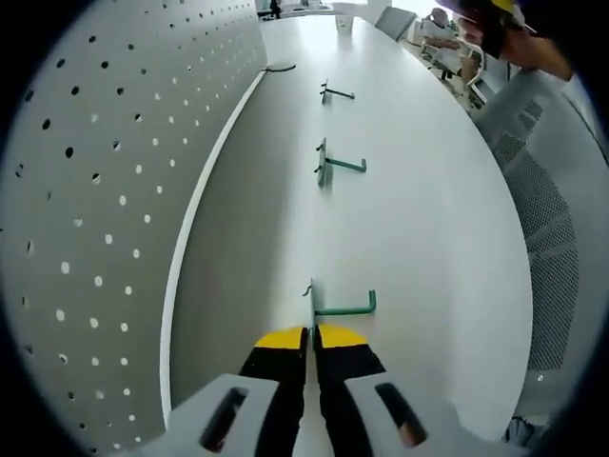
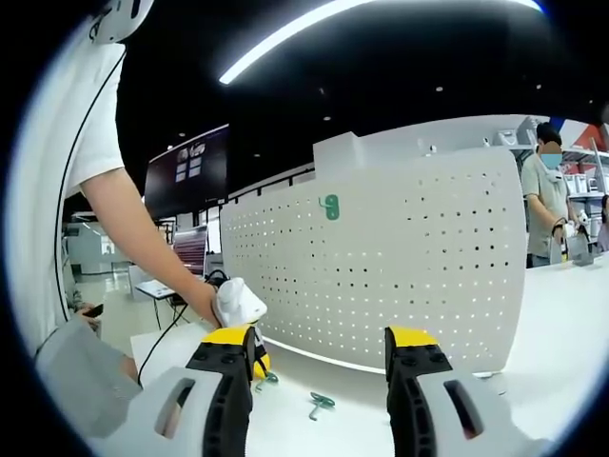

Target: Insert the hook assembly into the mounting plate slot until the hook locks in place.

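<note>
A: How many hooks are we counting on the white table (image 1: pixel 419 238)?

B: In the left gripper view we are seeing three green hooks lying in a row beside the white pegboard (image 1: pixel 105 190). The nearest hook (image 1: pixel 338 303) is lying just in front of the left gripper (image 1: pixel 312 335), the middle hook (image 1: pixel 335 166) is further along, and the far hook (image 1: pixel 333 92) is well apart from us.

A: And the pegboard itself, is it carrying anything?

B: In the right gripper view one green hook is sitting in the pegboard (image 2: pixel 381 257), near its top: the mounted hook (image 2: pixel 329 207). On the table below it, a loose hook (image 2: pixel 320 404) is lying between the jaws of the right gripper (image 2: pixel 319 347).

A: How are the jaws standing?

B: The left gripper's yellow tips are pressing together, holding nothing. The right gripper's jaws are standing wide apart, with nothing between them.

A: Is somebody else there?

B: A person (image 2: pixel 544 190) is standing behind the table at the right.
</note>
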`<state>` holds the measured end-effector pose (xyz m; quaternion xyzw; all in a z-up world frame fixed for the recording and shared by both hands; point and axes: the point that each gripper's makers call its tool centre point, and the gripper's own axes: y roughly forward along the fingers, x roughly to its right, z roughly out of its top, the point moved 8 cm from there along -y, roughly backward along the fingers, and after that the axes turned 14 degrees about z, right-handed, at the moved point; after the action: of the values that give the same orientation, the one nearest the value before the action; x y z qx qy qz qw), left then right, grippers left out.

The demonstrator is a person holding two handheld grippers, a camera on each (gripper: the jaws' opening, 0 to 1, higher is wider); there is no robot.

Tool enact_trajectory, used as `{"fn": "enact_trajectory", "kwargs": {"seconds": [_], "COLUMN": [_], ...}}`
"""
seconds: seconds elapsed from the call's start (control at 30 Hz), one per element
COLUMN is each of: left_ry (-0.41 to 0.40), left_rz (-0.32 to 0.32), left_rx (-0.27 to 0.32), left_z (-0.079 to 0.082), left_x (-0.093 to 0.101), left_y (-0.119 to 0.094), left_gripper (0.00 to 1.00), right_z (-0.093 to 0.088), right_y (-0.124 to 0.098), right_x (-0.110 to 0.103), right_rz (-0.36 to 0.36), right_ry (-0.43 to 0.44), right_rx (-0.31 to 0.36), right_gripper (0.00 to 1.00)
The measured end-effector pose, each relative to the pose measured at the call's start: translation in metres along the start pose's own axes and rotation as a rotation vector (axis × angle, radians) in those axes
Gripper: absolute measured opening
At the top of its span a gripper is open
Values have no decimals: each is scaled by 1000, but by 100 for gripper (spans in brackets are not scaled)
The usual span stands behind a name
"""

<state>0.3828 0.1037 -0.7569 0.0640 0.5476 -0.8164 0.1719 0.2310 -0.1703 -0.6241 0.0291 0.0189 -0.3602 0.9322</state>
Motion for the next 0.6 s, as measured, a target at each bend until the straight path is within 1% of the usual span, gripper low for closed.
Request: {"fn": "enact_trajectory", "kwargs": {"seconds": [0.1, 0.23, 0.3, 0.37, 0.4, 0.43, 0.47, 0.5, 0.57, 0.6], "left_ry": [-8, -43, -43, -75, -137, -171, -156, -154, -161, -178], "left_rz": [0, 2, 13, 29, 22, 17, 25, 27, 36, 39], "left_rx": [10, 16, 27, 25, 47, 66, 71, 91, 98, 125], "left_z": [-1, -2, -3, -3, -3, -2, -3, -2, -2, -1], "left_x": [0, -1, -1, -2, -2, -2, -3, -3, -3, -3], "left_y": [0, -1, 0, 0, 0, -1, -3, -4, -6, -7], "left_gripper": [3, 3, 3, 3, 3, 3, 3, 3, 2, 2], "right_z": [0, 0, 0, 0, 0, -1, -1, -1, -1, -1], "right_y": [0, 0, 0, 0, 0, 0, 0, 0, 0, 0], "right_x": [0, 0, 0, -1, 0, 0, 0, 0, 0, 0], "right_rz": [-2, 0, 0, 0, 0, 0, -1, -1, 0, 1], "right_ry": [-2, -2, -3, -4, -3, 0, 1, 1, 2, 4], "right_rx": [-2, -6, -6, -8, -8, -8, -8, -8, -7, -7], "right_gripper": [53, 53, 53, 53, 53, 53, 53, 53, 53, 53]}}
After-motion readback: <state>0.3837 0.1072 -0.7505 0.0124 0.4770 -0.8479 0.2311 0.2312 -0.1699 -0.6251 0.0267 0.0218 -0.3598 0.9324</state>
